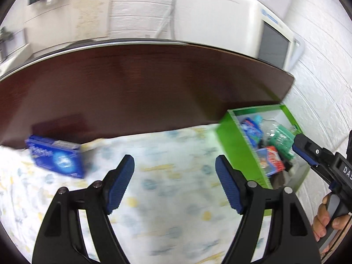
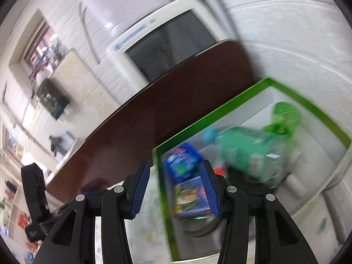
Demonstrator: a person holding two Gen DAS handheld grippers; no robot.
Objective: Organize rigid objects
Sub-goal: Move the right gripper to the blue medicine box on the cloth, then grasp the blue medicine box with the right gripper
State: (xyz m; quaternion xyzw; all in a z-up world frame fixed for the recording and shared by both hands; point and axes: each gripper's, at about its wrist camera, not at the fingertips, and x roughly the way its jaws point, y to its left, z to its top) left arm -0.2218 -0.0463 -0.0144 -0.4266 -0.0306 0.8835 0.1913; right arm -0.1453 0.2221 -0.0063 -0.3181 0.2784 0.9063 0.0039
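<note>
A blue flat box (image 1: pixel 57 158) lies on the patterned sheet (image 1: pixel 176 209) at the left, against the dark wooden board. My left gripper (image 1: pixel 175 164) hangs open over the sheet with nothing between its fingers, to the right of that box. At the right stands a green-sided box (image 1: pixel 237 154) holding a blue packet (image 1: pixel 253 132), a green packet (image 1: pixel 281 138) and a red and blue carton (image 1: pixel 270 160). My right gripper (image 2: pixel 175 173) is open and empty at the near left corner of the green box (image 2: pixel 220 110), above a blue carton (image 2: pixel 191 195). Everything is motion-blurred.
A dark brown wooden board (image 1: pixel 154 88) runs behind the sheet. Behind it stands a cream appliance with a dark screen (image 2: pixel 171 44). A white brick wall (image 1: pixel 325 88) closes the right side. A hand (image 1: pixel 325 215) holds the right gripper's handle.
</note>
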